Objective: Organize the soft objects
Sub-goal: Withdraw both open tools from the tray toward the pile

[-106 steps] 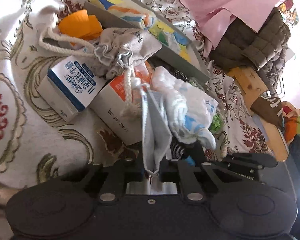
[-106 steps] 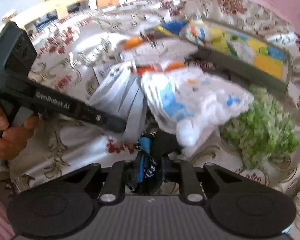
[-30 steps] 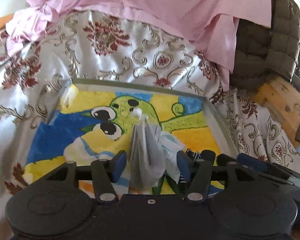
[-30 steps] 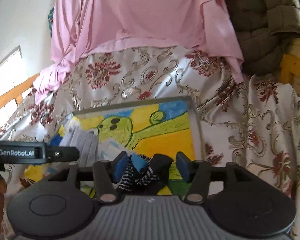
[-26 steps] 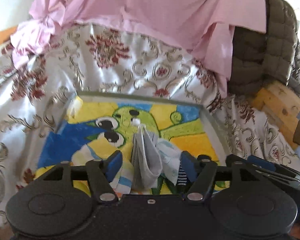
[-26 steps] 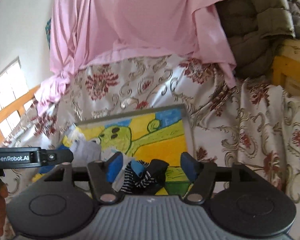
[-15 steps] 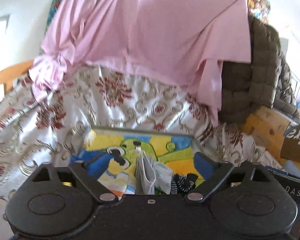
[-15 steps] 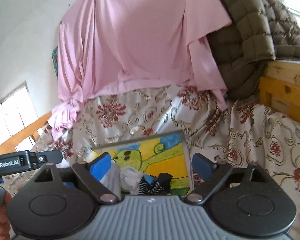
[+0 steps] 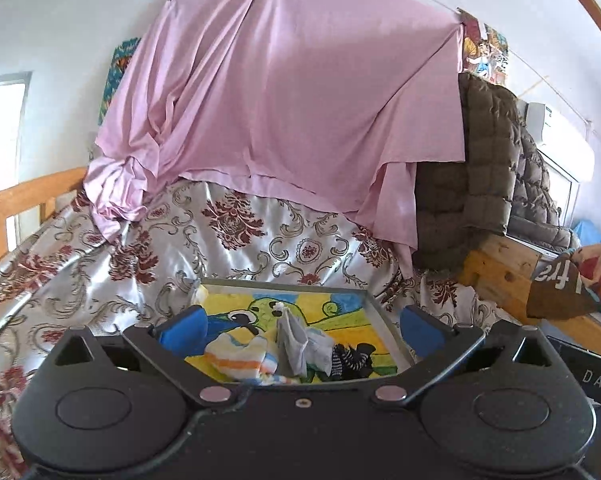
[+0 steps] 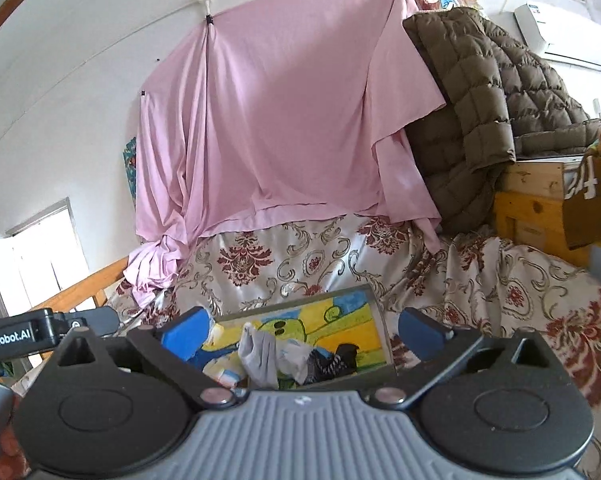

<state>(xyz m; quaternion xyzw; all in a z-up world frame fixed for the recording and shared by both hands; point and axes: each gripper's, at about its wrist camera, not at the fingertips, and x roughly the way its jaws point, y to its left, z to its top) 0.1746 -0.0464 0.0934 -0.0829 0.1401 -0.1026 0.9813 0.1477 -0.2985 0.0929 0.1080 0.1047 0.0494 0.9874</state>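
Left gripper (image 9: 300, 322) and right gripper (image 10: 302, 326), each seen along its own fingers. Both pairs of jaws are opening and now stand spread wide with nothing between the blue pads (image 9: 184, 326). A second ago each pair was narrower and framed a soft item: the grey folded cloth (image 9: 291, 344) on the left, the dark striped sock (image 9: 350, 360) on the right. Both items now lie released in the painted tray (image 9: 382, 320), ahead of and below the fingertips, and the view has drawn back and tipped upward, so more wall shows than before.

In the tray the grey cloth stands upright near the midline between the left fingers; a white patterned cloth (image 9: 320, 350) touches it on the side of the right-hand finger, with the striped sock just beyond. An orange-and-white striped cloth (image 9: 240, 360) lies toward the left-hand finger. Judged from this, the delivery is complete and both grippers are free for further items.

Surroundings: floral bedcover (image 9: 260, 248) under the tray, pink sheet (image 9: 284, 100) hung on the wall behind, brown quilted jacket (image 10: 480, 92) over a wooden frame (image 10: 540, 208) beyond the right-hand finger. Part of the other gripper (image 10: 24, 336) shows beside the left-hand finger in the right view. Nothing obstructs the tray; the tray's near rim is hidden by the gripper bodies.
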